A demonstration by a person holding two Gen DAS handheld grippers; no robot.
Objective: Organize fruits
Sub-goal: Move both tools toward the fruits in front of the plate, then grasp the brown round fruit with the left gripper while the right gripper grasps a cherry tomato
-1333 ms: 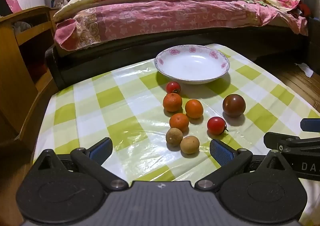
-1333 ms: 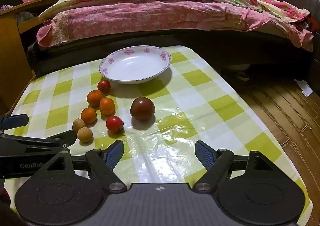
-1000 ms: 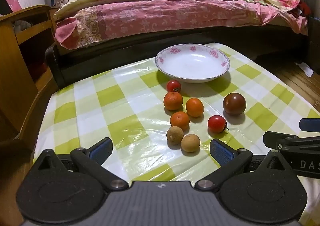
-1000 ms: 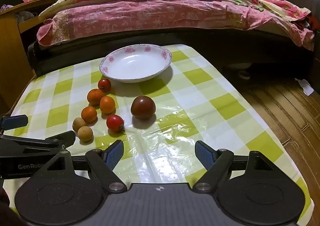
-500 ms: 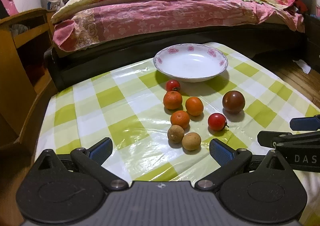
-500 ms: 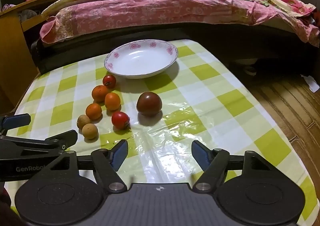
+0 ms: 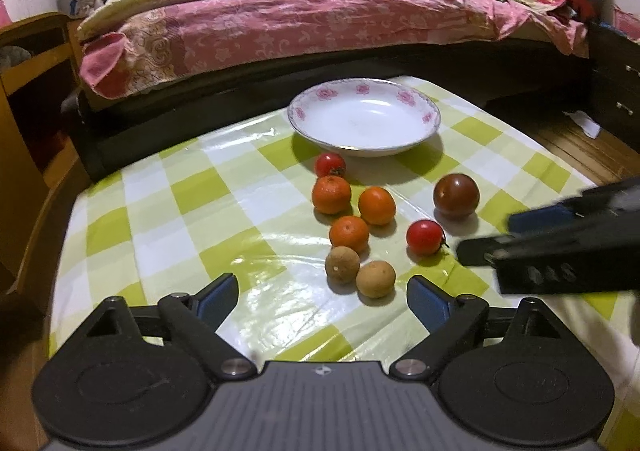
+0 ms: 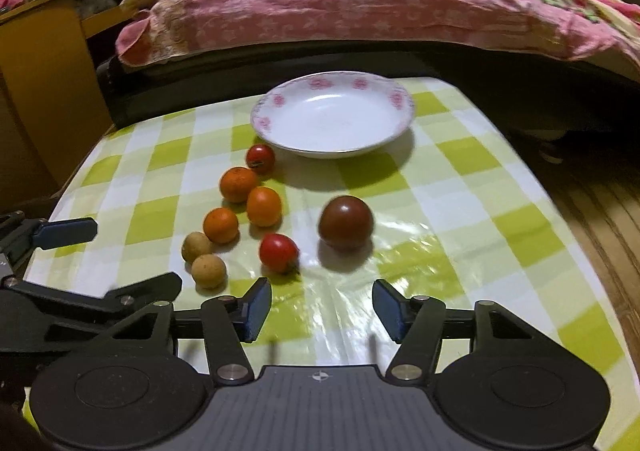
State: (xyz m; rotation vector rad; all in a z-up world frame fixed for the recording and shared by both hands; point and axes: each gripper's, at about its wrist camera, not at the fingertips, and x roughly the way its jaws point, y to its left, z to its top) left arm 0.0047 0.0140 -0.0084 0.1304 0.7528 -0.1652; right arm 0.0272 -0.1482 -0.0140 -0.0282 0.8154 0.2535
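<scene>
**Lining up on the first fruit**

Right gripper (image 8: pixel 322 313) narrowing, nothing between its pads, aimed at the dark tomato (image 8: pixel 346 222) near the empty plate (image 8: pixel 264 123). Left gripper (image 7: pixel 322 301) spread wide before the brown fruits (image 7: pixel 376 278), likely waiting

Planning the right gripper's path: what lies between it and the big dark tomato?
Only bare checked tablecloth between the right gripper and the dark tomato, seen in the right wrist view.
</scene>
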